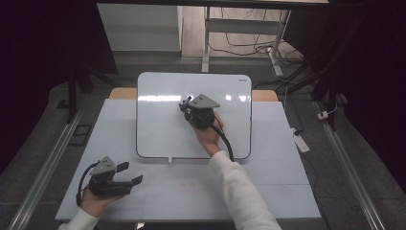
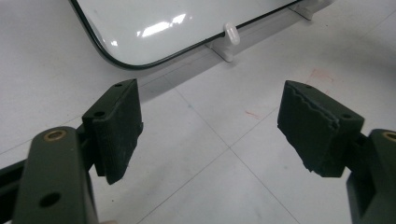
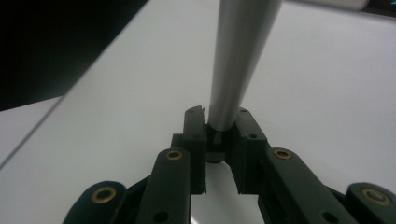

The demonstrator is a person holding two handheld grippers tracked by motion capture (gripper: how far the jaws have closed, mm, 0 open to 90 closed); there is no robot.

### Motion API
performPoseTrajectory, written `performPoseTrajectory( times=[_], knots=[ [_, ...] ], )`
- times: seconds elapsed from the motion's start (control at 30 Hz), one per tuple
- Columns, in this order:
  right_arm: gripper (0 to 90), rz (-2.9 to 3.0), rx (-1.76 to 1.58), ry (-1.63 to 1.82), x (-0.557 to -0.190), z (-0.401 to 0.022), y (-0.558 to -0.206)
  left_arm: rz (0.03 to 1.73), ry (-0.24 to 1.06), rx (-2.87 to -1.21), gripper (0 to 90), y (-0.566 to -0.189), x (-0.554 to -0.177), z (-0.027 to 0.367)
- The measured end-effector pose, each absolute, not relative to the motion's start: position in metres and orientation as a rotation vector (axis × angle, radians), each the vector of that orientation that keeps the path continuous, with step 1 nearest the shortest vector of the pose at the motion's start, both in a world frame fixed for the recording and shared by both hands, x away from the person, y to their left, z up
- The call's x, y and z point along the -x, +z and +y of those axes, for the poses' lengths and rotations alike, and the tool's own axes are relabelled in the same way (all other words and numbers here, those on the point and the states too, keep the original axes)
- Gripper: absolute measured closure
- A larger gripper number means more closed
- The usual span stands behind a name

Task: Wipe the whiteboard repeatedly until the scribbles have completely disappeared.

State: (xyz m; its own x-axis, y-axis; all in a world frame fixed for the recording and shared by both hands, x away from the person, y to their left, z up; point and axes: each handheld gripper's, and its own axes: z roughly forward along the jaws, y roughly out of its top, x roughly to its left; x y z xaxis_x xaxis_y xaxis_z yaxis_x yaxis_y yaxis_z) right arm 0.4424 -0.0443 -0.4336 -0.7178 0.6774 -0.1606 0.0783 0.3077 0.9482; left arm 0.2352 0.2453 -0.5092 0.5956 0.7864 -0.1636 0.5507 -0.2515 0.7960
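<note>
A white whiteboard (image 1: 158,129) with a dark rim lies on the table's middle, toward the back. My right gripper (image 1: 186,105) hovers over its upper centre, held by a hand in a white sleeve. In the right gripper view this gripper (image 3: 219,116) is shut on the end of a grey marker-like barrel (image 3: 238,56) that slants away over the board's surface (image 3: 327,93); its far end is out of frame. My left gripper (image 1: 131,173) rests at the table's front left, open with nothing between its pads (image 2: 116,130). The board's near corner (image 2: 140,18) lies ahead of it.
The board's front edge rests against small white clips (image 1: 169,160) (image 2: 231,35). The pale tabletop (image 1: 268,187) has faint red marks (image 2: 317,77). Behind the table stand desk legs (image 1: 207,38) and cables; a power strip (image 1: 301,142) lies on the floor at right.
</note>
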Motion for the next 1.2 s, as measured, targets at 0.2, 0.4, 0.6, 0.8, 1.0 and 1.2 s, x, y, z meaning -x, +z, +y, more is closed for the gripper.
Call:
performPoseTrajectory(
  times=[0.2, 0.4, 0.6, 0.8, 1.0, 1.2],
  knots=[
    [77.2, 2.013, -0.715, 1.450, -0.442, -0.050, -0.433, 1.070, 0.330, -1.938, 22.4, -0.510, -0.237, 0.246],
    [77.2, 2.057, -0.635, 1.443, -0.439, -0.036, -0.438, 1.069, 0.335, -1.942, 22.5, -0.510, -0.236, 0.245],
    [77.2, 2.002, -0.687, 1.444, -0.449, -0.039, -0.427, 1.073, 0.336, -1.937, 22.5, -0.511, -0.237, 0.247],
    [77.2, 2.108, -0.572, 1.403, -0.434, -0.026, -0.440, 1.072, 0.333, -1.938, 22.4, -0.511, -0.237, 0.247],
    [77.2, 2.011, -0.677, 1.447, -0.457, -0.035, -0.422, 1.073, 0.335, -1.936, 22.4, -0.510, -0.236, 0.247],
    [77.2, 2.125, -0.518, 1.378, -0.435, -0.022, -0.440, 1.076, 0.331, -1.934, 22.4, -0.511, -0.237, 0.248]
  ],
)
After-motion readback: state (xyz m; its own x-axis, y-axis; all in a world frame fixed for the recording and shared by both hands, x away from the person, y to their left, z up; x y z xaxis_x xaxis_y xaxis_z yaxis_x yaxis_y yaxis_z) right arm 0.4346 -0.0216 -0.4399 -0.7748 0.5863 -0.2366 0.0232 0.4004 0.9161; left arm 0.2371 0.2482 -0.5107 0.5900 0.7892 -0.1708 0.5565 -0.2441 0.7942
